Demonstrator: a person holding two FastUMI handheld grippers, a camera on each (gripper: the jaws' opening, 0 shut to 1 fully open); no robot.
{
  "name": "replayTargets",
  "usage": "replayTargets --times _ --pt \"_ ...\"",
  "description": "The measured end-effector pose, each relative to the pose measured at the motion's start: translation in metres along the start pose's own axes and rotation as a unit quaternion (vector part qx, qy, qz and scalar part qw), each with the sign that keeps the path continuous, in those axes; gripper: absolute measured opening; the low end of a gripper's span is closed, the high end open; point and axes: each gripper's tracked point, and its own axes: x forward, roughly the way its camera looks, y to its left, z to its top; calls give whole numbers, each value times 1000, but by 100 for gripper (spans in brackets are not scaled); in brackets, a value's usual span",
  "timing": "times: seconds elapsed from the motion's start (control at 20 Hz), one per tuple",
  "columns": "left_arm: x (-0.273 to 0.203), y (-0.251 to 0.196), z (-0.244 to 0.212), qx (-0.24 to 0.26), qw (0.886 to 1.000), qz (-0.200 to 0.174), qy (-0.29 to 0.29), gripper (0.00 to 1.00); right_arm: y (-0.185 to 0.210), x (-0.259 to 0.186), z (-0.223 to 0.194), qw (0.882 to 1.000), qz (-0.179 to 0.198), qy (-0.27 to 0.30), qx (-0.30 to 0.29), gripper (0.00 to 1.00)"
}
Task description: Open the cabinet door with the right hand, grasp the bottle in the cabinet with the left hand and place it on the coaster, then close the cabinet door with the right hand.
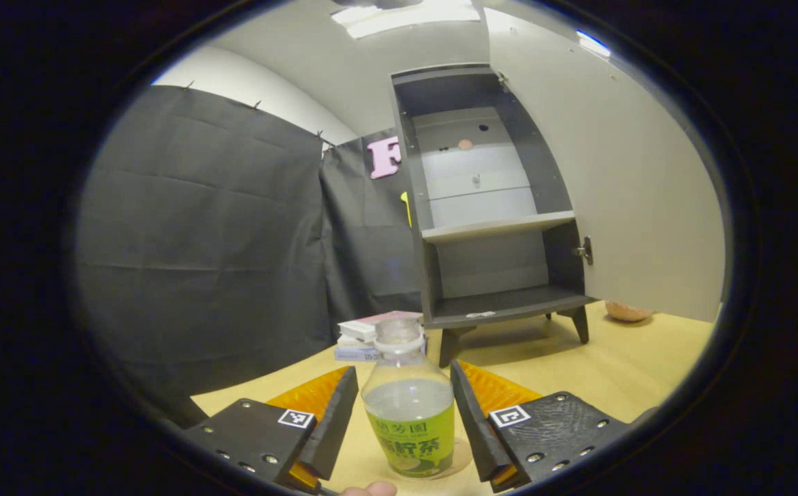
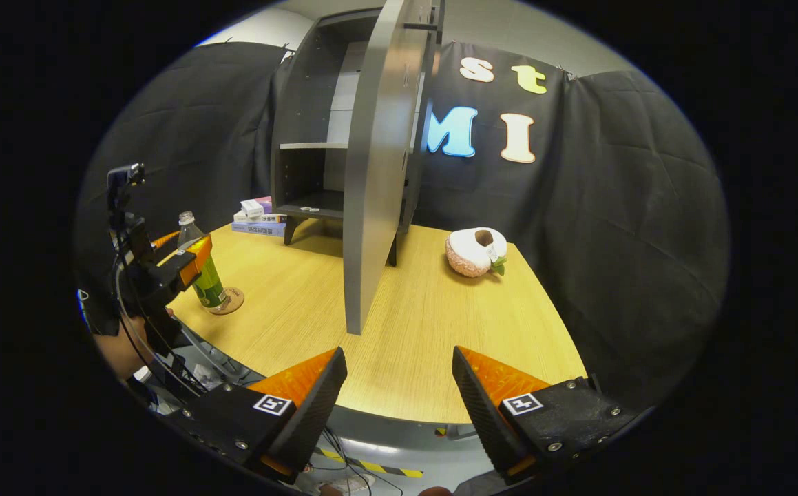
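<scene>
left gripper [image 1: 404, 406] nearest the lens in the left gripper view, fingers [image 1: 333, 413] spread to either side of the bottle [image 1: 409, 406] with a gap showing on each side, not pressing it. bottle standing upright on the coaster [image 1: 464, 458], clear with a green label and a pale cap, liquid level sitting above the label. coaster lying on the wooden table [image 1: 619, 365], its thin rim peeking out beside the bottle's base. fingertip [image 1: 370, 489] of the person showing at the bottom edge. stack of books [image 1: 364, 337] resting behind the bottle, just beside the cabinet [image 1: 495, 207]. cabinet standing on short legs at the back of the table, shelves holding nothing large, door [image 1: 619, 179] swung wide open to the right.

right gripper [image 2: 399, 386] in the right gripper view, fingers [image 2: 316, 396] spread apart, holding nothing, hovering off the near table edge [image 2: 399, 406] and well apart from the door [image 2: 378, 172], seen here edge-on. left gripper [image 2: 182, 265] appearing farther off at left, flanking the bottle [image 2: 202, 272] on the coaster [image 2: 228, 303]. plush toy [image 2: 476, 252] lying on the table to the right of the cabinet [image 2: 302, 138], near the black cloth wall [image 2: 612, 207].
</scene>
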Motion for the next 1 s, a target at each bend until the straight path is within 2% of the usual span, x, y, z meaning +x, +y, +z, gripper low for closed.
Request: replayTargets --times 0.1,0.2,0.3,0.4,0.5,0.55,0.6,0.65,0.7,0.75,0.8,0.85,1.0 --pt "6 -4 8 -1 1000 -13 -16 73 -5 1 3 1000 -4 -4 5 95" --pt "5 -8 15 -9 1000 -18 -18 80 -11 1 10 1000 -9 -11 14 95" --pt "4 -6 27 -15 999 -12 -25 73 -21 0 23 999 -17 -24 23 95" --pt "6 -7 44 -25 999 -11 -43 75 -33 -3 45 998 -29 -44 36 95" --pt "11 -16 51 -40 998 -34 -39 78 -48 -8 66 996 -41 -65 48 95" --pt "9 -18 54 -47 997 -43 -34 80 -57 -10 80 995 -49 -73 49 95" --pt "5 -20 60 -57 997 -49 -29 72 -67 -13 93 994 -57 -82 52 95" --pt "3 -24 66 -66 996 -58 -28 72 -75 -17 110 992 -58 -96 60 95" --pt "2 -28 72 -71 995 -67 -27 80 -81 -19 128 990 -59 -110 70 95" --pt "2 -31 78 -68 995 -74 -27 80 -88 -21 145 987 -57 -123 80 95" --pt "4 -28 80 -56 995 -77 -29 72 -91 -20 160 985 -57 -133 89 96" --pt "5 -25 83 -42 995 -78 -35 80 -96 -21 175 983 -55 -142 99 96" --pt "4 -27 89 -32 995 -90 -38 78 -101 -27 229 973 -31 -182 141 95"
